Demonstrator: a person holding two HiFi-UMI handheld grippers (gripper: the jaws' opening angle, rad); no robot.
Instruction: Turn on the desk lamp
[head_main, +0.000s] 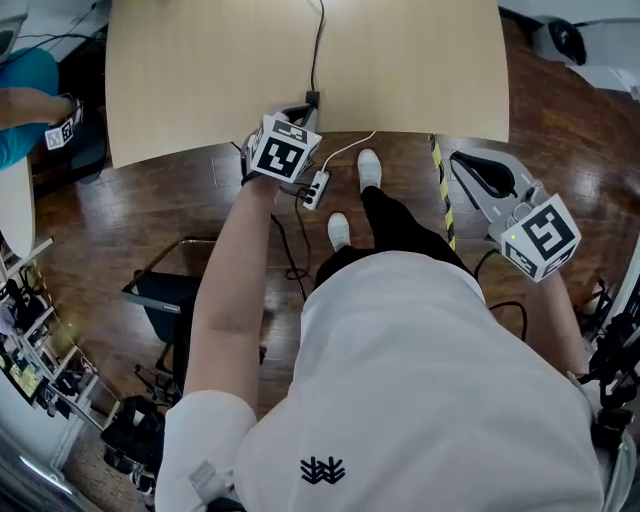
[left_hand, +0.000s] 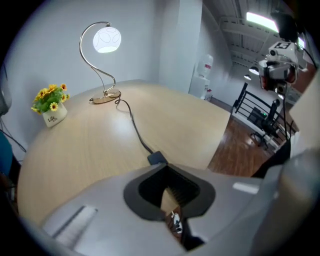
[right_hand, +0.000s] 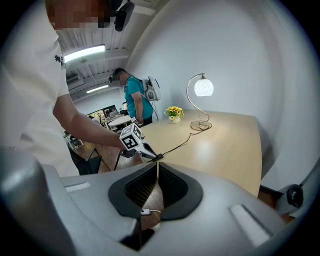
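The desk lamp (left_hand: 106, 39) stands at the far side of the wooden table (left_hand: 90, 150), its round globe lit on a curved gold stem. The lamp (right_hand: 203, 87) also glows in the right gripper view. Its black cord (left_hand: 132, 122) runs to an inline switch (left_hand: 157, 158) at the table's near edge. My left gripper (left_hand: 167, 175) is shut and empty, its tips right behind that switch (head_main: 312, 98). My right gripper (right_hand: 158, 167) is shut on nothing, held off the table over the floor (head_main: 465, 160).
A small pot of yellow flowers (left_hand: 50, 102) sits left of the lamp. A white power strip (head_main: 316, 188) lies on the wood floor below the table edge. Another person in a teal shirt (right_hand: 132, 97) stands at the table's far left end.
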